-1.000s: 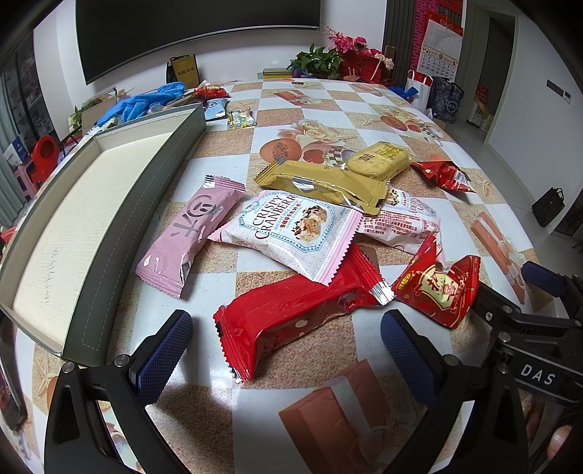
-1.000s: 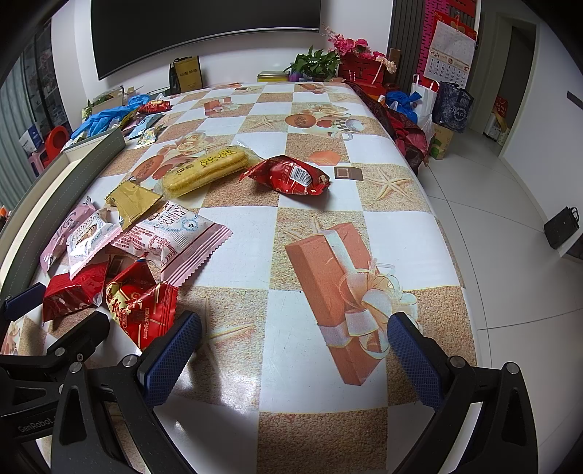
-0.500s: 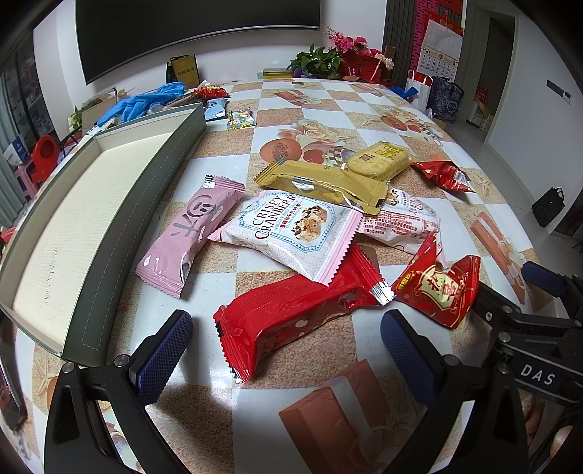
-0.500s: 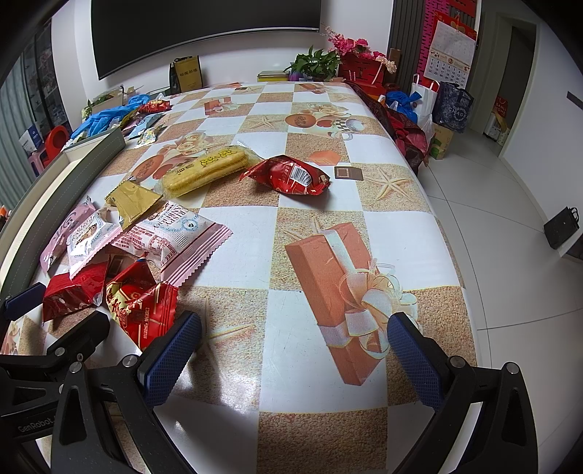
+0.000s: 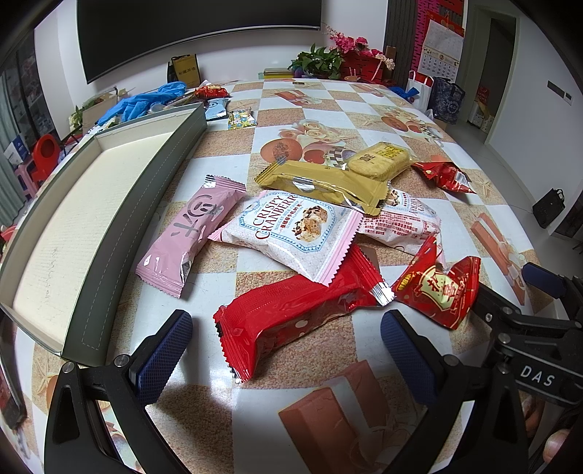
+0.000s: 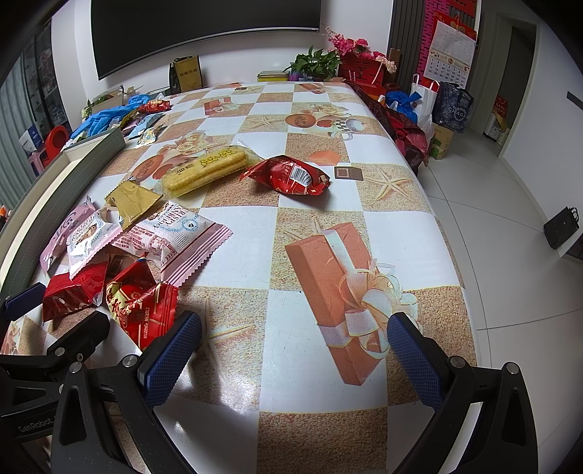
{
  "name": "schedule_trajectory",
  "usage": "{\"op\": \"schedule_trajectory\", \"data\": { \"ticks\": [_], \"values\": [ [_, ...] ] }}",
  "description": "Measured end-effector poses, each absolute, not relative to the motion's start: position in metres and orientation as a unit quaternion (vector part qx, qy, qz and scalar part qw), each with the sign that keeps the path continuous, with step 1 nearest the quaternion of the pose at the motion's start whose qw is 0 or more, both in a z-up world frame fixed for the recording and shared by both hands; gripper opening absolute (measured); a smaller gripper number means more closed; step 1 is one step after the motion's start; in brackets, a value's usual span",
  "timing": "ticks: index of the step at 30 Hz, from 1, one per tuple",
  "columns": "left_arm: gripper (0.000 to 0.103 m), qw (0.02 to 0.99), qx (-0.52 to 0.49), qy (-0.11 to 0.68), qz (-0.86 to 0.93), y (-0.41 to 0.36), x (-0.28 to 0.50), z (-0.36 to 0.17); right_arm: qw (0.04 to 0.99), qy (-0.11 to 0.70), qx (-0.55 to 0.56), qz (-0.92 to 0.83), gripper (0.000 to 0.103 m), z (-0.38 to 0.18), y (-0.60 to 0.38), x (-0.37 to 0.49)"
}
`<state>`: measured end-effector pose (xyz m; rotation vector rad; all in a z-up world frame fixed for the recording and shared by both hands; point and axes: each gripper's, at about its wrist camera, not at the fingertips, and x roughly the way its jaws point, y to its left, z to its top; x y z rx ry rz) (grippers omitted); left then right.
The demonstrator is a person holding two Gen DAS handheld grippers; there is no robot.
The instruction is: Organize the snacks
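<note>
Jaws wide apart, the left gripper hovers low over the table, empty, its near end bracketing a long red pack. Beyond lie seven more snacks: a pink bar, cranberry pack, gold pack, yellow biscuit, white pack and two red pouches. A tray sits left.

The right gripper is likewise agape and empty above bare cloth; the pile lies left, one red pouch farther off.

White walls carry a long dark screen and a hanging calendar. The table wears a checkered cloth; pale glossy floor tiles spread beside it, with potted flowers behind.
</note>
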<state>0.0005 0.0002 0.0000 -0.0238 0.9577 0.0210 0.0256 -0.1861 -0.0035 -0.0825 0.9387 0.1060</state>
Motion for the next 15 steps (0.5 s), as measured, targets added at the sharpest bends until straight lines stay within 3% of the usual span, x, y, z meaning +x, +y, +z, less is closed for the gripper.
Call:
{"op": "schedule_trajectory", "data": {
  "ticks": [15],
  "values": [
    [0.103, 0.878, 0.015, 0.477, -0.046, 0.004, -0.01, 0.001, 0.889, 0.453, -0.041, 0.052, 0.102, -0.003, -0.186, 0.026]
  ]
}}
